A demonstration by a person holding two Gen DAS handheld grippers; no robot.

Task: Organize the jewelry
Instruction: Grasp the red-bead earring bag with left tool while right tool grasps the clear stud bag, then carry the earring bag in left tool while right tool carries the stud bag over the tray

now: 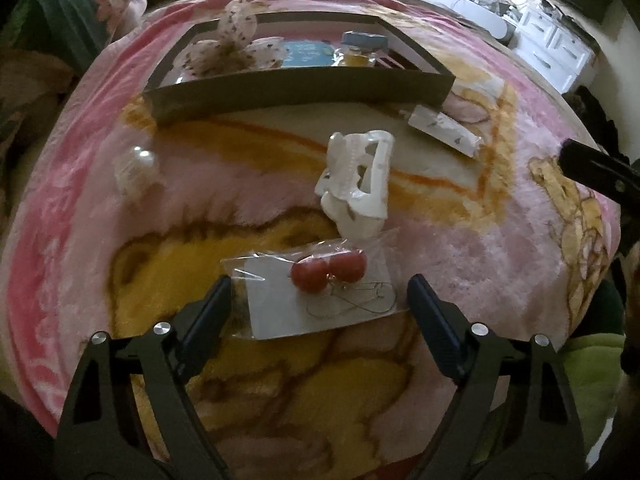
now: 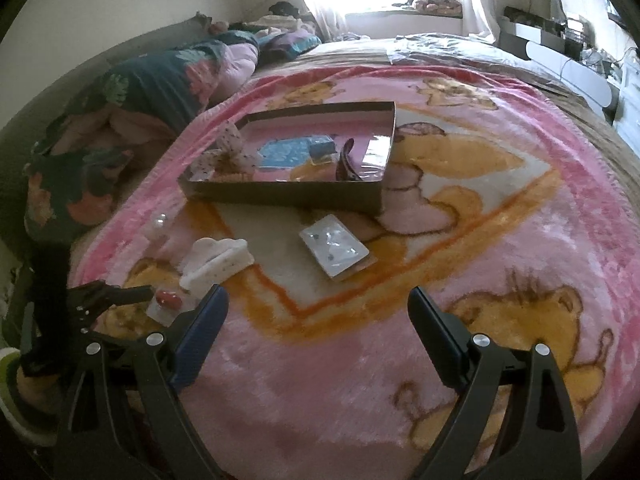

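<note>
Left gripper (image 1: 320, 292) is spread wide, holding nothing, its fingers straddling a clear plastic packet of red bead earrings (image 1: 316, 292) that lies flat on the pink plush blanket (image 1: 480, 248). The two red beads (image 1: 328, 272) sit near the packet's far edge; thin wire hooks trail toward its near right corner over a white backing card. Right gripper (image 2: 318, 304) is likewise wide open and empty, over bare blanket, well apart from any item. Just beyond the packet lies a white hair claw clip (image 1: 356, 184); a second flat packet (image 2: 334, 250) sits near the shallow cardboard tray (image 1: 300, 94), which already holds a speckled bow (image 1: 232, 44) and a blue card. A pearl-like piece (image 1: 136, 168) rests to the left. Judgement: the packet is very light, thin and slick, and the pile gives little to press against. The wire hooks look easily bent, so gripping a card edge away from beads and hooks seems safest.
</note>
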